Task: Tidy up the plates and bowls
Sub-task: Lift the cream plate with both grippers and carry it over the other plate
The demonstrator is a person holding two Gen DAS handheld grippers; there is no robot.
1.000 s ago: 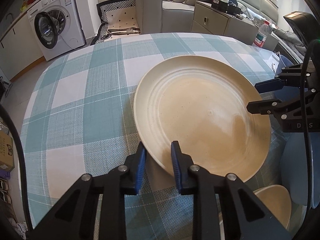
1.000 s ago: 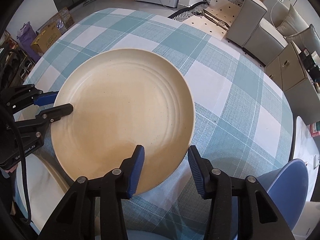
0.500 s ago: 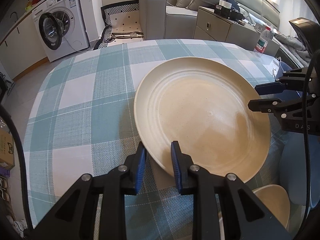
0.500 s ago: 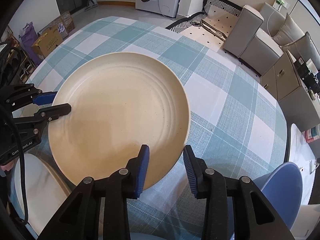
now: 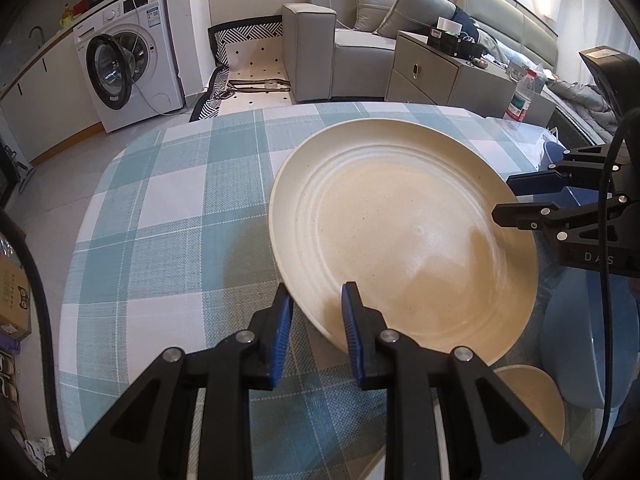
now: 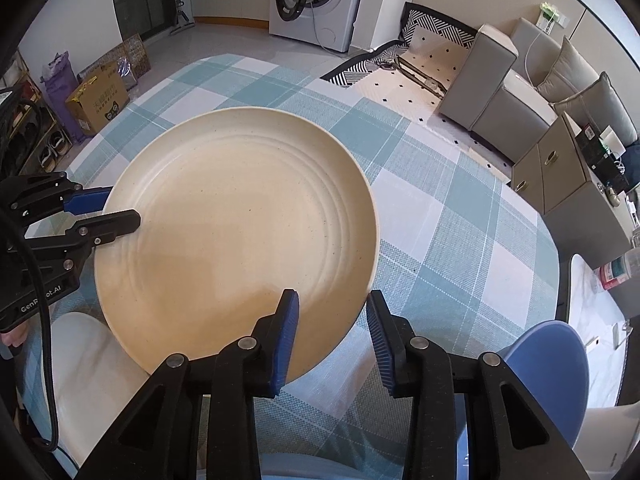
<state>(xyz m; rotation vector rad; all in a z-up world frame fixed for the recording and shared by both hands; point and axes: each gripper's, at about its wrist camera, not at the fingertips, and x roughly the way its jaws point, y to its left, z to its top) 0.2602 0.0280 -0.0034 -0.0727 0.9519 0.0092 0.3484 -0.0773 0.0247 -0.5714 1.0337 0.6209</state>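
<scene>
Checked tablecloth [image 5: 168, 208] covered the round table beneath your claws. Your left gripper [image 5: 316, 320] pinched the cream plate [image 5: 400, 232] at its 7 o'clock rim; your right gripper [image 6: 332, 328] clamped the 5 o'clock rim, plate tilted above the cloth.

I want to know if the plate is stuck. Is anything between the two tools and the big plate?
No, nothing is in between. The left tool is shut on the near rim of the cream plate, and the right tool is shut on the rim at the opposite side. The plate hangs tilted above the checked tablecloth.
</scene>
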